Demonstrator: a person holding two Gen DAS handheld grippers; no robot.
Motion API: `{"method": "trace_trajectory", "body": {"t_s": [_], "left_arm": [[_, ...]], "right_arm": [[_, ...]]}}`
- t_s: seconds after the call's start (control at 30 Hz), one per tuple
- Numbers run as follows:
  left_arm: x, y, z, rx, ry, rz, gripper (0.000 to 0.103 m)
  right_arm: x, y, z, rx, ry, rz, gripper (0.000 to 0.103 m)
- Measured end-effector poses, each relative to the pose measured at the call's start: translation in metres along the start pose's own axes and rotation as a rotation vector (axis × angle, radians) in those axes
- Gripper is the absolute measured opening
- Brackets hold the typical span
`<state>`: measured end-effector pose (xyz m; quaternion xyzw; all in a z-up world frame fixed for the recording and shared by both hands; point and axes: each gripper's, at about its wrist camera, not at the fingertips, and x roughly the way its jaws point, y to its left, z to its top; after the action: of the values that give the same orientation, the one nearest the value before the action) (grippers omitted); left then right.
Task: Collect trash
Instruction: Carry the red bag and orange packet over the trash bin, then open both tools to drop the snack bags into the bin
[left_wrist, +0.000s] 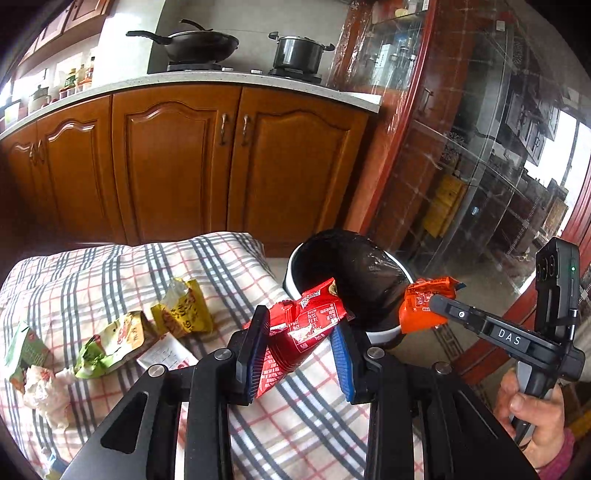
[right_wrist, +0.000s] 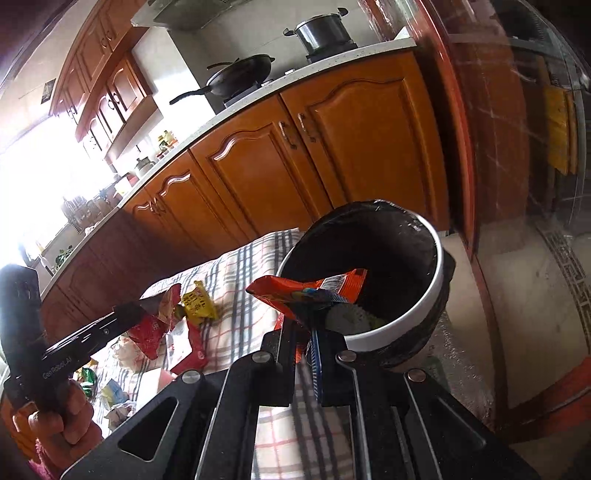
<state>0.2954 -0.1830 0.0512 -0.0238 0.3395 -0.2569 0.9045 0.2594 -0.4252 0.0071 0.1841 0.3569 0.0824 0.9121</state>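
Observation:
My left gripper (left_wrist: 301, 338) is shut on a red snack wrapper (left_wrist: 306, 328), held above the plaid-covered table (left_wrist: 295, 424) just short of the bin. My right gripper (right_wrist: 308, 341) is shut on an orange wrapper (right_wrist: 295, 291), held over the rim of the white bin with a black liner (right_wrist: 417, 306). The right gripper's finger (left_wrist: 480, 325) and the orange wrapper (left_wrist: 421, 306) also show in the left wrist view, next to the bin (left_wrist: 351, 273). The left gripper (right_wrist: 129, 314) with the red wrapper (right_wrist: 151, 332) shows in the right wrist view.
More wrappers lie on the cloth: a yellow one (left_wrist: 184, 310), a green one (left_wrist: 110, 343), a green carton (left_wrist: 26, 354), crumpled tissue (left_wrist: 48, 391) and a white packet (left_wrist: 166, 354). Wooden kitchen cabinets (left_wrist: 184, 158) stand behind. A glass cabinet (left_wrist: 480, 166) is at right.

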Motion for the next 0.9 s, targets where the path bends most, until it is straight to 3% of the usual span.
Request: {"method": "trace_trajectory", "body": {"t_s": [0.2, 0.5, 0.9], "left_arm": [[0.044, -0.010, 0.028, 0.012, 0.033, -0.028, 0.031], [0.116, -0.026, 0.065, 0.043, 0.111, -0.007, 0.032], [0.163, -0.039, 0.068, 0.046, 0.187, 0.001, 0.032]], "right_arm": [[0.014, -0.017, 0.018, -0.017, 0.030, -0.030, 0.007], [0.040, -0.032, 0.039, -0.055, 0.094, -0.065, 0.007], [0.066, -0.049, 0.047, -0.087, 0.169, -0.100, 0.008]]}}
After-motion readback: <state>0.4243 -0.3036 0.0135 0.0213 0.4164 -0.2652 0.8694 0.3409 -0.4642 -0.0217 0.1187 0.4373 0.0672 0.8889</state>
